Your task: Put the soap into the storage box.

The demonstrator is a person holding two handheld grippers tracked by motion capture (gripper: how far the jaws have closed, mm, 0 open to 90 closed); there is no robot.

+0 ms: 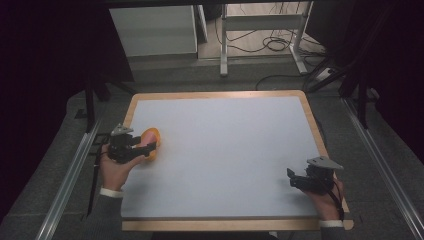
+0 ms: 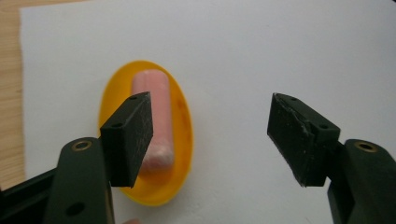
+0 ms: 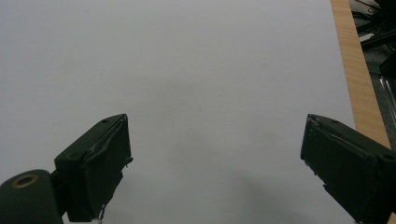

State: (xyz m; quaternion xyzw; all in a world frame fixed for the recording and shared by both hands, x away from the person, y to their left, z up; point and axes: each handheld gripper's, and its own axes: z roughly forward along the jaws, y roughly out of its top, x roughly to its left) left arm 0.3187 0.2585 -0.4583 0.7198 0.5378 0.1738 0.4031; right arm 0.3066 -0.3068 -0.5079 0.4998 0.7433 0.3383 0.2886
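- Left claw (image 2: pixel 210 135): released, jaws wide apart, nothing between the pads. It hangs above the worktop with one pad (image 2: pixel 128 137) overlapping the pink block in its own view; whether it touches the block I cannot tell.
- Pink block (image 2: pixel 152 100): an oblong bar with rounded ends, lying flat in the yellow dish (image 2: pixel 183 123). In the left gripper view its long axis runs away from the camera, aligned with the dish's long axis; neither end is marked as a front.
- Yellow dish: oval and shallow, sitting on the left side of the worktop (image 1: pixel 225 140), close to the left edge, as the high view (image 1: pixel 151 142) shows.
- Judgement: the step in hand looks like the block's placement in the dish. To finish well, lift the left claw straight off and clear, so that no pad drags the block or tips the dish.
- Right claw (image 1: pixel 295 180): released, holding nothing, resting low at the near right corner, well apart from the dish.
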